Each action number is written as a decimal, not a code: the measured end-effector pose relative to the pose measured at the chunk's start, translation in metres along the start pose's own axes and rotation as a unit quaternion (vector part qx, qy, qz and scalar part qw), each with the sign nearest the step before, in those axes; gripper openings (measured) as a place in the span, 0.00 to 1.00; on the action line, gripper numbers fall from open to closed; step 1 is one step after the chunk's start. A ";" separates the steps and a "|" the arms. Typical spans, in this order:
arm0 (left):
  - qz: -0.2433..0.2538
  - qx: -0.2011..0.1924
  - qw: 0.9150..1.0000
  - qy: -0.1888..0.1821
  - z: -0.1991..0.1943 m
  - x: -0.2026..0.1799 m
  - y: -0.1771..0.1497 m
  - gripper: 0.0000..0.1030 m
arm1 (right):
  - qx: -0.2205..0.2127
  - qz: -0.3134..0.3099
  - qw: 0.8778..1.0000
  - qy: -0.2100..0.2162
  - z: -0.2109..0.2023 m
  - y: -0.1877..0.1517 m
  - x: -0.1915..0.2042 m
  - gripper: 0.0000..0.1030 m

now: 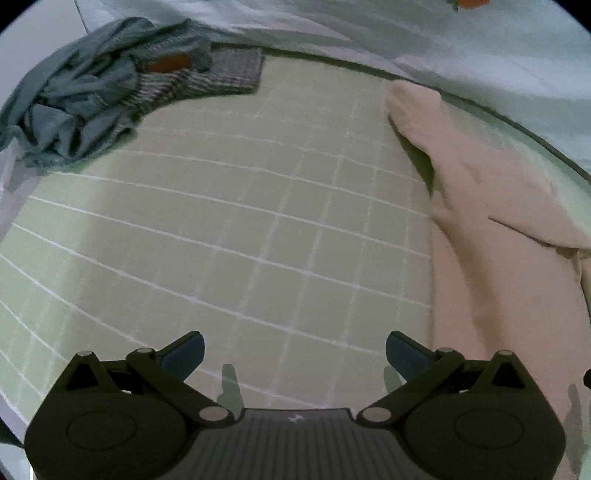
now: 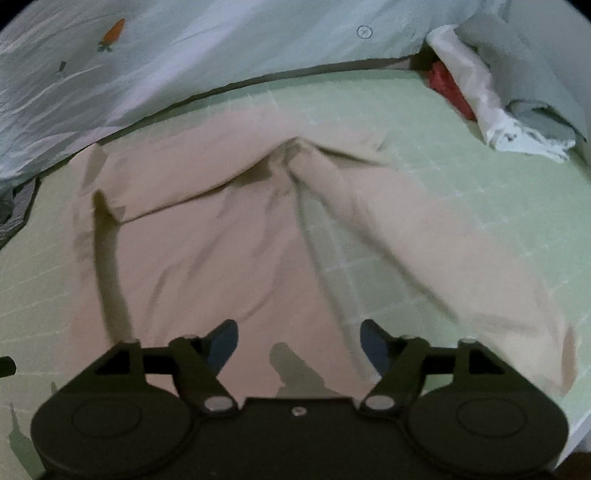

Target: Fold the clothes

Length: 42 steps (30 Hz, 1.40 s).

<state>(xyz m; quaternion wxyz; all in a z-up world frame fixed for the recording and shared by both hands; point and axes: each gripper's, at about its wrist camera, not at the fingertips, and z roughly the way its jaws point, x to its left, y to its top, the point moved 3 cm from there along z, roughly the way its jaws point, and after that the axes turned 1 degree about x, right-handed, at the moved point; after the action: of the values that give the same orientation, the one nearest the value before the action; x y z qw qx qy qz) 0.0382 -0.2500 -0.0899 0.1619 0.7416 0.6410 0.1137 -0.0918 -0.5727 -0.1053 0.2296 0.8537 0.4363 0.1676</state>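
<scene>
Pale pink trousers lie spread on the green grid mat, waist far, two legs splayed toward me. My right gripper hovers open and empty above the trousers, between the legs. In the left wrist view the trousers lie at the right side of the mat. My left gripper is open and empty over bare mat, left of the trousers.
A heap of blue-grey clothes and a folded checked garment sit at the mat's far left. A grey, white and red pile lies at the far right. A pale sheet with a carrot print runs behind the mat.
</scene>
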 end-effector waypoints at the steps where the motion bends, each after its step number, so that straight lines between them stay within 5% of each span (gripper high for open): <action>1: -0.001 0.003 1.000 0.001 0.004 -0.006 0.002 1.00 | -0.001 -0.002 1.000 -0.001 0.002 0.005 -0.005 0.77; 8: -0.011 0.015 1.000 0.008 0.036 -0.038 0.029 1.00 | -0.010 0.025 1.000 -0.004 0.027 0.045 -0.041 0.77; 16: 0.019 -0.014 0.999 0.027 0.073 -0.076 0.086 1.00 | -0.037 0.110 0.993 0.008 0.071 0.118 -0.080 0.77; 24: 0.077 -0.029 0.995 0.054 0.090 -0.102 0.107 1.00 | -0.030 0.086 0.996 0.019 0.121 0.163 -0.080 0.77; 30: 0.083 -0.035 0.994 0.056 0.093 -0.101 0.108 1.00 | -0.027 0.064 0.997 0.030 0.135 0.170 -0.072 0.57; 33: 0.073 -0.034 0.995 0.050 0.093 -0.099 0.108 1.00 | -0.027 0.046 0.998 0.030 0.136 0.173 -0.070 0.34; 35: 0.071 -0.037 0.996 0.046 0.093 -0.097 0.107 1.00 | -0.023 0.032 0.998 0.039 0.136 0.177 -0.067 0.08; 39: 0.067 -0.042 0.996 0.041 0.092 -0.097 0.104 1.00 | -0.047 -0.007 0.998 0.044 0.121 0.191 -0.059 0.05; 42: 0.067 -0.043 0.996 0.037 0.092 -0.096 0.104 1.00 | -0.115 0.001 0.992 0.059 0.087 0.216 -0.062 0.04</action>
<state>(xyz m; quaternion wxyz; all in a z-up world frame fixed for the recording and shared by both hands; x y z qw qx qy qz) 0.1530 -0.3664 -0.1309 0.1617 0.7706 0.5897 0.1796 0.0593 -0.7560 -0.0673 0.2999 0.8104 0.4264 0.2674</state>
